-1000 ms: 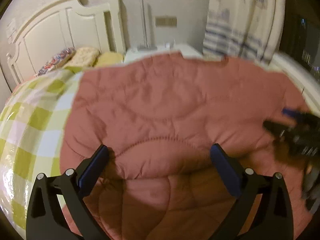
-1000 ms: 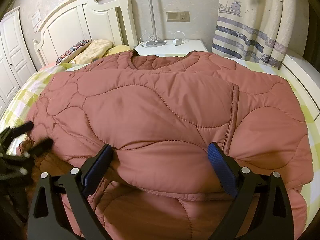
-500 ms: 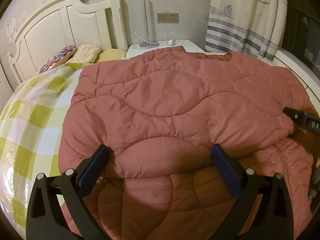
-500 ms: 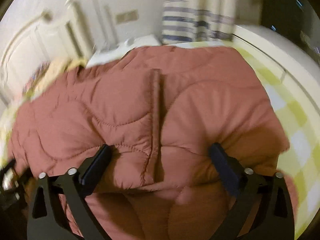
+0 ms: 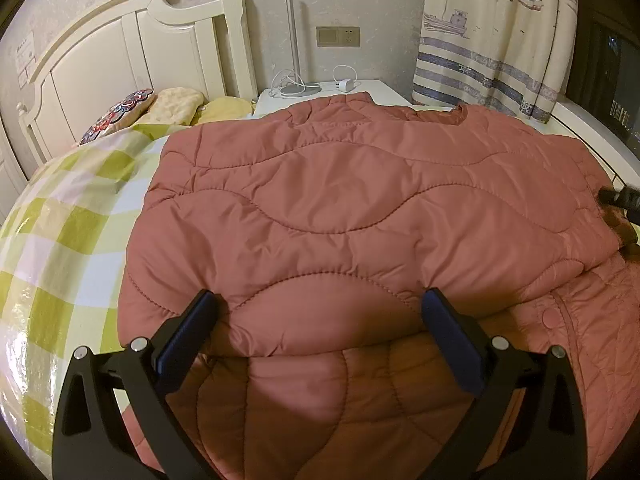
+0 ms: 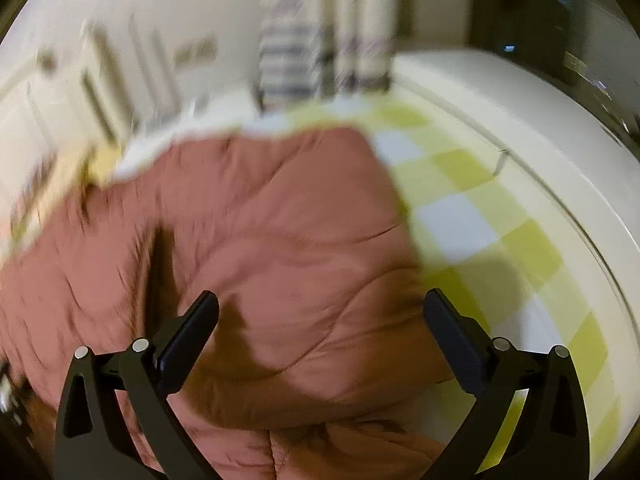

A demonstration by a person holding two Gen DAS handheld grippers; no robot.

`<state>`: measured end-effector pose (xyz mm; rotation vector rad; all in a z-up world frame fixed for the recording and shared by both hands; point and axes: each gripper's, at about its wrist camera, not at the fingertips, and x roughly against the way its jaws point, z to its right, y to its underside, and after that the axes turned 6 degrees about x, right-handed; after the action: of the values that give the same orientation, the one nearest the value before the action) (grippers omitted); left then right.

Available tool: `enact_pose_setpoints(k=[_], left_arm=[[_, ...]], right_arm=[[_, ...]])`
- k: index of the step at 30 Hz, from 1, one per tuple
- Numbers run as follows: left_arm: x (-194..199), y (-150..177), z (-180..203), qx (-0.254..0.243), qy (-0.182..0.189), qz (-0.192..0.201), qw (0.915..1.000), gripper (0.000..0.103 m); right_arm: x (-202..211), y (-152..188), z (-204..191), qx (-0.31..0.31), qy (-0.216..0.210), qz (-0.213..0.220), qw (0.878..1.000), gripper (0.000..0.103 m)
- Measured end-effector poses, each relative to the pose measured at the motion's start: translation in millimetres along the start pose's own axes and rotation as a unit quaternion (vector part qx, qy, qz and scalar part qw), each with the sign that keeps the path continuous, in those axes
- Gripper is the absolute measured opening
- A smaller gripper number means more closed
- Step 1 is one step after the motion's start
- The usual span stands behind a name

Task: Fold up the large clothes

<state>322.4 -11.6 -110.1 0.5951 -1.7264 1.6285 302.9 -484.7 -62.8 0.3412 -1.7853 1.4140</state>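
Note:
A salmon-pink quilted jacket (image 5: pixel 360 208) lies spread on the bed, its near part folded over so a doubled edge runs in front of me. My left gripper (image 5: pixel 320 312) hangs open just above that folded edge, jaws wide, nothing pinched. In the blurred right wrist view, my right gripper (image 6: pixel 320 312) stands open over the jacket's (image 6: pixel 280 248) right side, near where the fabric ends and the sheet begins. One tip of the right gripper (image 5: pixel 622 200) pokes in at the far right edge of the left wrist view.
The green-and-white checked sheet (image 5: pixel 60 240) shows left of the jacket and on its right (image 6: pixel 480 220). Behind are a white headboard (image 5: pixel 120 60), pillows (image 5: pixel 176 104), a nightstand (image 5: pixel 320 92) with a lamp and cables, and a curtain (image 5: pixel 492 32). A white ledge (image 6: pixel 540 140) borders the bed's right side.
My right gripper has swung rightward and rolled, from the jacket's middle to its right edge, sliding out of the left view. The jacket has settled flat. The left gripper has stayed put.

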Motion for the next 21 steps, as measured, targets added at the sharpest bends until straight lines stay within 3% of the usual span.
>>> enact_pose_setpoints(k=[1, 3, 6, 8, 10, 12, 14, 15, 16, 17, 19, 21], left_arm=[[0.3, 0.3, 0.0, 0.000, 0.000, 0.000, 1.0000, 0.101], [0.0, -0.2, -0.4, 0.000, 0.000, 0.000, 1.0000, 0.101], [-0.2, -0.1, -0.4, 0.000, 0.001, -0.001, 1.0000, 0.101], [0.1, 0.1, -0.3, 0.000, 0.001, 0.000, 1.0000, 0.101], [0.0, -0.1, -0.3, 0.000, 0.000, 0.000, 1.0000, 0.101], [0.2, 0.1, -0.4, 0.000, 0.000, 0.000, 1.0000, 0.101], [0.2, 0.0, -0.6, 0.000, 0.000, 0.000, 1.0000, 0.101], [0.3, 0.1, -0.9, 0.001, -0.002, 0.000, 1.0000, 0.101], [0.4, 0.1, -1.7, 0.003, -0.003, 0.001, 1.0000, 0.101], [0.5, -0.2, -2.6, 0.006, -0.003, 0.001, 1.0000, 0.101], [0.6, -0.7, -3.6, 0.008, -0.001, 0.001, 1.0000, 0.101], [0.6, -0.9, -3.8, 0.008, -0.001, 0.001, 1.0000, 0.101]], right_arm=[[-4.2, 2.2, 4.0, -0.012, 0.000, -0.004, 1.000, 0.099], [-23.8, 2.7, 7.2, -0.014, -0.013, -0.052, 0.998, 0.099], [-23.6, -10.6, 6.6, -0.004, -0.010, -0.076, 0.997, 0.098], [0.8, -16.1, 10.5, -0.038, -0.002, -0.034, 0.999, 0.098], [27.3, -9.3, 0.1, -0.049, -0.035, 0.009, 0.998, 0.098], [32.8, -2.4, -27.9, 0.002, -0.069, 0.006, 0.998, 0.098], [13.3, 17.7, -69.7, 0.109, -0.092, -0.047, 0.989, 0.098], [1.5, 29.9, -85.1, 0.154, -0.085, -0.071, 0.982, 0.099], [-2.2, 39.2, -95.5, 0.189, -0.070, -0.060, 0.978, 0.099], [3.2, 39.4, -96.5, 0.192, -0.062, -0.036, 0.979, 0.099], [10.3, 29.6, -86.0, 0.147, -0.053, -0.045, 0.987, 0.098], [28.6, 29.4, -81.1, 0.118, -0.056, -0.018, 0.991, 0.098]])
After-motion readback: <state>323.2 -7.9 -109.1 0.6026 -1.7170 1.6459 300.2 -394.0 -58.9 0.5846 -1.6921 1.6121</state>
